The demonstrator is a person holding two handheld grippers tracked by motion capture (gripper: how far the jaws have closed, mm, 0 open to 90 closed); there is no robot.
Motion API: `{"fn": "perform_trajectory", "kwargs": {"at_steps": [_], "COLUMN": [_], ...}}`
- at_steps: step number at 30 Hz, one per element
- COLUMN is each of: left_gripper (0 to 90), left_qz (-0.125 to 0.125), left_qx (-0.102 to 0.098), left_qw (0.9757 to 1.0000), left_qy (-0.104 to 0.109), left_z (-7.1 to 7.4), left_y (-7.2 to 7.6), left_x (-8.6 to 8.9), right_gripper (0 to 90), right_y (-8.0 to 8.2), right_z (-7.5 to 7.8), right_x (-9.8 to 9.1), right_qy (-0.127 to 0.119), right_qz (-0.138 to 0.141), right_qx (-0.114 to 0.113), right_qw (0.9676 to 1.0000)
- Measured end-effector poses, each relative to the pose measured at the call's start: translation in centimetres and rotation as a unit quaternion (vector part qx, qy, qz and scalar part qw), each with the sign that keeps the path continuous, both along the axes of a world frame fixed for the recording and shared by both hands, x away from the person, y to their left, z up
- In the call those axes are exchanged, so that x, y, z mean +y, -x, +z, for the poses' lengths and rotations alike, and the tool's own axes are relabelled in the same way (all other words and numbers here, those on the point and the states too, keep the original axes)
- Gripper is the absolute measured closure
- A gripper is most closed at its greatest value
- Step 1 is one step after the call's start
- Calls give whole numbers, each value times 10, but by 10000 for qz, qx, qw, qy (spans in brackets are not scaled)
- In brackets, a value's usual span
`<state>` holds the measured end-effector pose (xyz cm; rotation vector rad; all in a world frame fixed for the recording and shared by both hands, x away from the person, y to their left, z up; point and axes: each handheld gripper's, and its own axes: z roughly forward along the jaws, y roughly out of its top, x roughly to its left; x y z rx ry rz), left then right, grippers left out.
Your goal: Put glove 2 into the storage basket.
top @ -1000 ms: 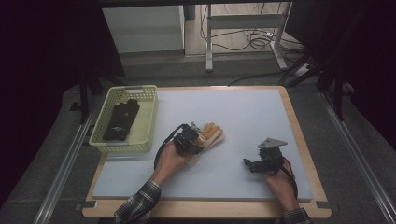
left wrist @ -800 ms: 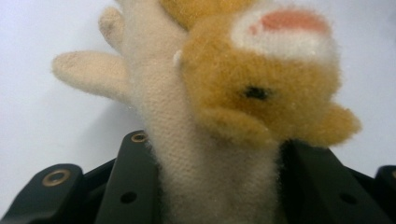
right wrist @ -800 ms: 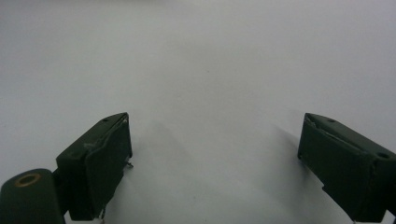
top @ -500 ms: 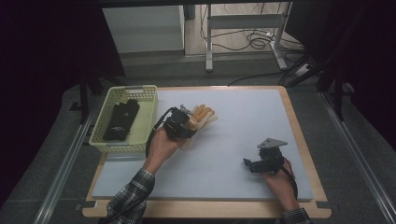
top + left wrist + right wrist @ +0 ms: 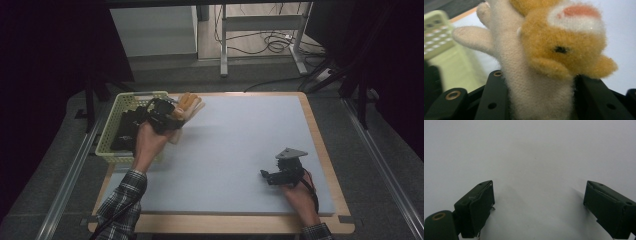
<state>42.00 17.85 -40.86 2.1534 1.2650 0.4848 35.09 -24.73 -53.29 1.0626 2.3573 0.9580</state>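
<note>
The step in hand looks like the carry: a soft toy (image 5: 186,106), cream in the body with an orange-brown head, is clamped in the left gripper (image 5: 162,116) and held up just beside the basket (image 5: 118,106), at the near edge of its right rim. In the left gripper view the toy (image 5: 541,62) stands up between the two black jaws, which press on its cream body from both sides, and the green basket (image 5: 439,35) shows blurred off to one side, so the grip looks firm.

The basket already holds a dark thing (image 5: 131,131), too dim to name, lying along its middle.

The right gripper (image 5: 274,176) rests on the white mat (image 5: 240,135) well apart from the basket, toward the far corner of the table from it. In the right gripper view its jaws stand wide apart with nothing between them, only bare mat (image 5: 531,157) ahead.

The next move, as I judge it, calls for bringing the toy over the basket's rim and above a free part of its floor beside the dark thing, then lowering it and parting the jaws. The toy's loose limbs could catch on the rim, so it should clear the wall before the release.
</note>
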Motion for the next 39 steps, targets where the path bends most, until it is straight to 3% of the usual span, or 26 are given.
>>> {"fn": "perform_trajectory", "kwargs": {"at_steps": [4,9,10,15,19,23,32,39], "left_gripper": [602,596,596,594,590,580,573,562], "left_qz": [212,668,668,1093,1236,1249,1349,1352], "left_qx": [-38,-79,-79,7,107,210,493,938], "left_qw": [9998,9977,9977,9940,9923,9919,9893,9850], "left_qy": [6,-6,-6,-9,-50,-30,-248,-519], "left_z": [3,3,3,-8,-20,-33,-56,-83], "left_y": [-1,-1,-1,-5,-10,-18,-41,-61], "left_x": [18,55,55,88,102,108,104,91], "right_gripper": [94,94,94,95,94,95,95,95], "right_y": [0,0,0,0,0,0,0,0], "right_z": [0,0,0,0,0,0,0,0], "right_x": [0,0,0,0,0,0,0,0], "right_qy": [0,2,2,2,-1,-2,-3,-4], "right_qz": [0,1,1,-1,-3,-4,-2,-2], "right_qx": [-1,-3,-3,-1,2,0,-2,-2], "right_qw": [10000,10000,10000,10000,10000,10000,10000,10000]}}
